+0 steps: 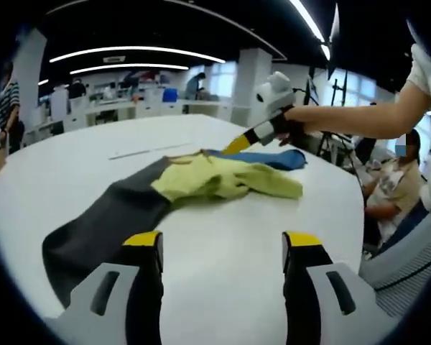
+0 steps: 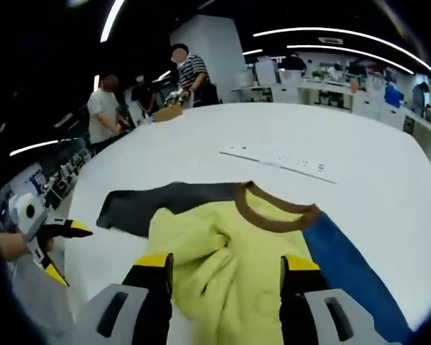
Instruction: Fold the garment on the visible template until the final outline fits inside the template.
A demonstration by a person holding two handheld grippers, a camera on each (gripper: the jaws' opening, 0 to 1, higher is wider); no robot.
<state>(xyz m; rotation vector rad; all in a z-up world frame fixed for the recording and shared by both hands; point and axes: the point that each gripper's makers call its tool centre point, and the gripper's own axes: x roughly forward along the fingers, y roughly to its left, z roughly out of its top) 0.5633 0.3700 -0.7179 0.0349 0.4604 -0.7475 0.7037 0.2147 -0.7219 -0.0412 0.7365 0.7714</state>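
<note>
The garment (image 1: 201, 180) lies crumpled on the white table (image 1: 223, 273), not yet folded to any outline. It is a yellow-bodied top with a brown collar (image 2: 273, 208), 1 dark grey sleeve (image 1: 100, 230) and 1 blue sleeve (image 2: 352, 273). Its long axis runs sleeve to sleeve across the table, with the yellow body bunched in the middle.

In the left gripper view, the left gripper (image 1: 223, 248) hovers above bare table with its jaws spread apart and nothing between them. The grey sleeve end lies just beside its left jaw, and the yellow body sits further ahead. The right gripper (image 1: 237, 144) appears at the far side of the garment, at the blue sleeve (image 1: 276, 158), held in a person's hand (image 1: 291, 122). Whether those far jaws pinch cloth cannot be told from this view.

In the right gripper view, the right gripper (image 2: 226, 266) is directly over the yellow body (image 2: 223, 266), jaws apart, cloth lying between and below them; no grip is evident. The left gripper (image 2: 57, 244) shows at the left edge, near the grey sleeve (image 2: 165, 201) end.

Judgement: each gripper stands at its own end of the long axis, the left nearer grey, the right nearer blue. A pale strip (image 2: 280, 159) lies beyond the collar; whether it marks the template cannot be told.
</note>
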